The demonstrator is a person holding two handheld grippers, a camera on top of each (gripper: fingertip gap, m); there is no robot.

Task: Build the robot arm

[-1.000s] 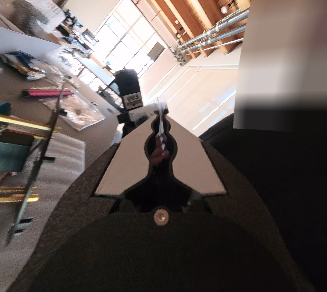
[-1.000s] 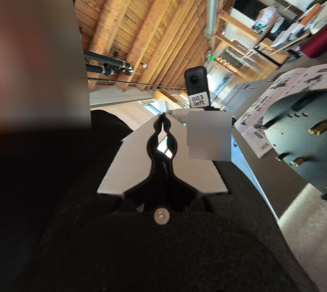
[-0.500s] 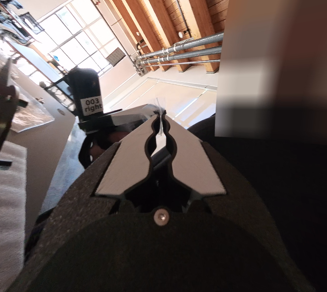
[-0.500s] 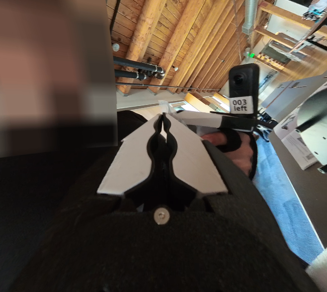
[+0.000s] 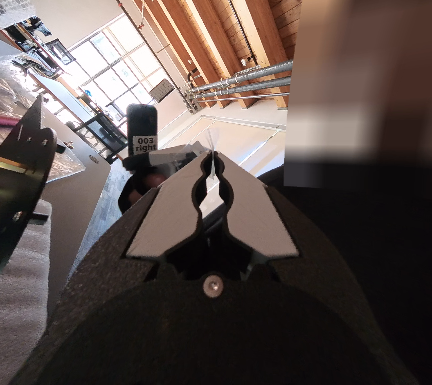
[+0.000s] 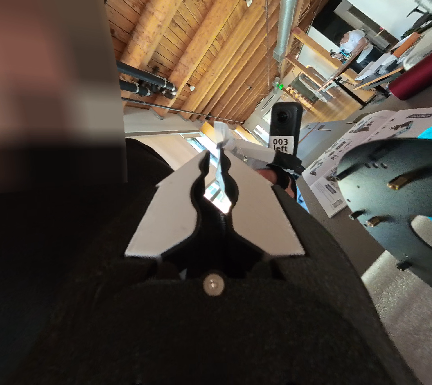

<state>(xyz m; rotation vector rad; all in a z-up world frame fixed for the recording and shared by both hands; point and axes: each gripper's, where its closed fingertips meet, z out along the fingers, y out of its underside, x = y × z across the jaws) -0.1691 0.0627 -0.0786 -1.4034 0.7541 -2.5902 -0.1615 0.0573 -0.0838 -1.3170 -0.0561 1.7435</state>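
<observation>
**Left wrist view and right wrist view: both tools pinching one clear plastic bag, raised toward the ceiling**

Left wrist view: left tool (image 5: 212, 151) tilted upward, tips closed on a thin clear plastic bag (image 5: 212, 140); film fans out just above the tips and runs down between the fingers (image 5: 177, 210). Right tool (image 5: 173, 154) just left of the bag, its tips meeting the same film, black camera (image 5: 142, 126) with a white label mounted above. Black metal plate (image 5: 25, 158) with brass standoffs far left of the bag, resting on white foam on the bench (image 5: 67, 198). Grey pipes (image 5: 240, 84) and wood beams above.

Right wrist view: right tool (image 6: 216, 151) closed on the bag (image 6: 221, 133); crumpled white-clear film above the tips, a strip hanging down between the fingers (image 6: 170, 215). Left tool (image 6: 236, 146) just right of the bag, gripping the same bunch, labelled camera (image 6: 284, 126) above it. Round black plate (image 6: 385, 191) with brass standoffs farther right, over an open printed booklet (image 6: 346, 154) on the bench (image 6: 327, 222). Dark red cylinder (image 6: 411, 84) beyond, top right.
</observation>
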